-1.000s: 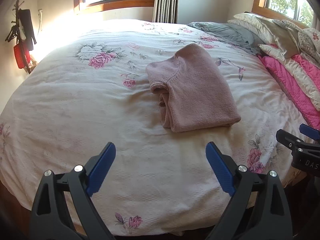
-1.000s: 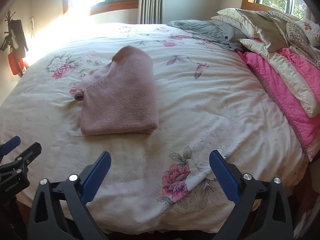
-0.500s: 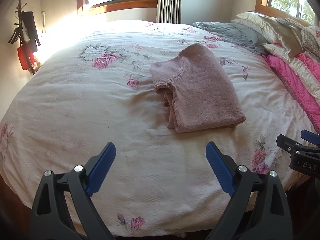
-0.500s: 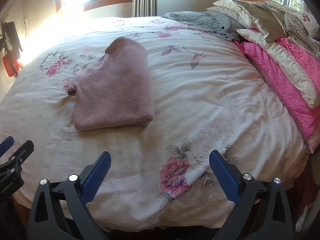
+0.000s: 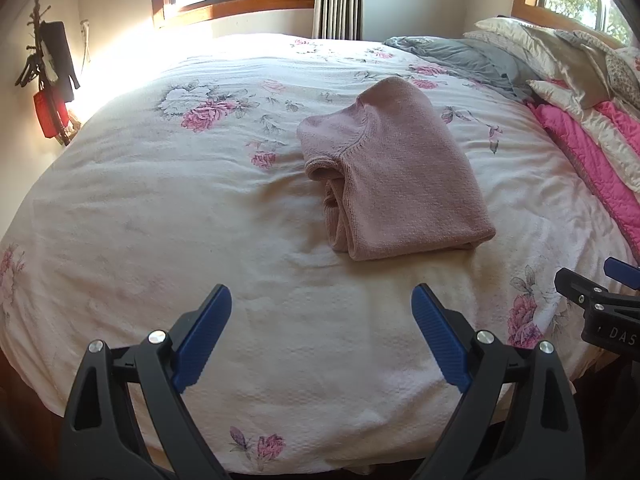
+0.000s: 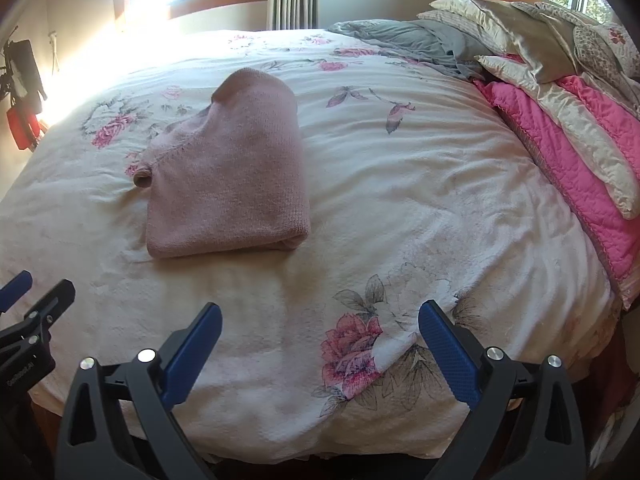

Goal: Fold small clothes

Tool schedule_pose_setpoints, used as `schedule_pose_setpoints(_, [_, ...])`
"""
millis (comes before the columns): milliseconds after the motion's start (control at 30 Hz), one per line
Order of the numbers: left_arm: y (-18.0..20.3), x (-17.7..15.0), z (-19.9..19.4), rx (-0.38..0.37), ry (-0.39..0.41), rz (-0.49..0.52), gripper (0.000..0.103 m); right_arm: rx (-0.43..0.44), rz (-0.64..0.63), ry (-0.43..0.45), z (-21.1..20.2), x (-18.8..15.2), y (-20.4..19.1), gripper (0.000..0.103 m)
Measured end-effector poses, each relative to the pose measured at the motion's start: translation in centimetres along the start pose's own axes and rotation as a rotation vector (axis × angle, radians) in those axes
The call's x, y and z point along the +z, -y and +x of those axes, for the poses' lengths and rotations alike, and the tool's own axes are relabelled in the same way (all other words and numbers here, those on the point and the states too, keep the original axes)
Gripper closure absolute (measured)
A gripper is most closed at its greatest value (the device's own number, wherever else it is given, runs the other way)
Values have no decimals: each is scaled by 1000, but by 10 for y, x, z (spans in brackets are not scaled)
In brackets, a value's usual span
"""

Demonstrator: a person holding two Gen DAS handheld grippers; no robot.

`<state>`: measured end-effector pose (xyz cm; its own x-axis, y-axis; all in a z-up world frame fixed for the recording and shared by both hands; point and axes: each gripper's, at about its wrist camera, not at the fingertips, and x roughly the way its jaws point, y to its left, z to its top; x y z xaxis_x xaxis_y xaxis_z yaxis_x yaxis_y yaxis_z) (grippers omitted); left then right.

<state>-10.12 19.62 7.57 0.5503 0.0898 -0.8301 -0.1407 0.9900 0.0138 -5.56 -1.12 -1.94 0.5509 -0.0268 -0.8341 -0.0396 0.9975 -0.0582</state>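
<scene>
Meanwhile, our left gripper [image 5: 322,320] and right gripper [image 6: 320,336] hang with jaws spread wide and empty above the near edge of the floral bedspread [image 5: 160,208], the folded pink sweater [image 5: 400,168] lying mid-bed beyond them.

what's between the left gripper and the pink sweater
Nothing but bare floral bedspread lies between the open left gripper and the folded pink sweater; the left wrist view shows it.

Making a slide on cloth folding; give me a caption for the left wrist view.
Open left gripper hovers over floral bedspread, folded pink sweater ahead, right gripper at frame edge.
</scene>
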Motion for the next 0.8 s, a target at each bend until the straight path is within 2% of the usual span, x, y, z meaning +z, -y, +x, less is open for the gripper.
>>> schedule_pose_setpoints(367, [1,0,3,5,-2,8,12,-12,-6,18,1,1,-1,4])
schedule_pose_setpoints(800, [0,1,5,3,-4,13,12,-5,28,0,5,2,6,4])
